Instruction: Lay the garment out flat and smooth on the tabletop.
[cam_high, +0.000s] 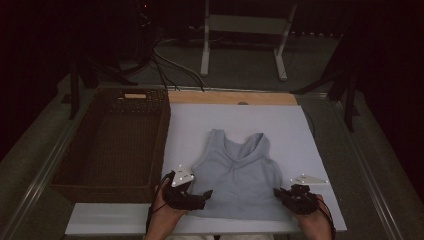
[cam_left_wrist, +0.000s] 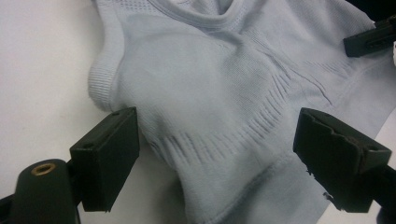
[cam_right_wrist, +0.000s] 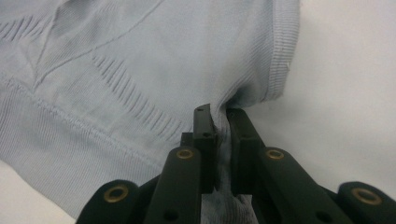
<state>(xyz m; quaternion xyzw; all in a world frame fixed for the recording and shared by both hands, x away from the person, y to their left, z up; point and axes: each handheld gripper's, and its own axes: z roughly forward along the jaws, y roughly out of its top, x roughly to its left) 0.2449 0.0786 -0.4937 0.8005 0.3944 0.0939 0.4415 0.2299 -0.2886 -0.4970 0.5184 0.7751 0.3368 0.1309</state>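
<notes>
Lying flat on the white worktop (cam_high: 300, 130), a pale blue sleeveless knit top (cam_high: 239, 175) faces up, its neckline toward the far edge and its hem toward the near edge, where the person sits. The garment is spread nearly smooth, with slight ripples near the sides.

At the top's near right side, the right claw (cam_right_wrist: 219, 116) is clamped on a pinch of fabric just below the ribbed armhole edge; the right gripper view shows its two black jaws drawn together with cloth bunched between them. This grip probably anchors that side so it can be lifted or folded.

At the near left side, the left claw (cam_left_wrist: 215, 154) stands wide apart, one jaw on the worktop just beside the ribbed armhole, the other over the body of the top. A raised fold of fabric lies between the jaws, but they do not press it. It seems poised to take a matching hold, so both sides could move together.

Both hands enter from the near edge, one at each lower corner of the garment.

To the left of the worktop, just beside it, sits a dark woven basket (cam_high: 112, 145), a likely destination for the top. Beyond the far edge, cables and a white stand (cam_high: 245, 35) rest on the dim floor.
</notes>
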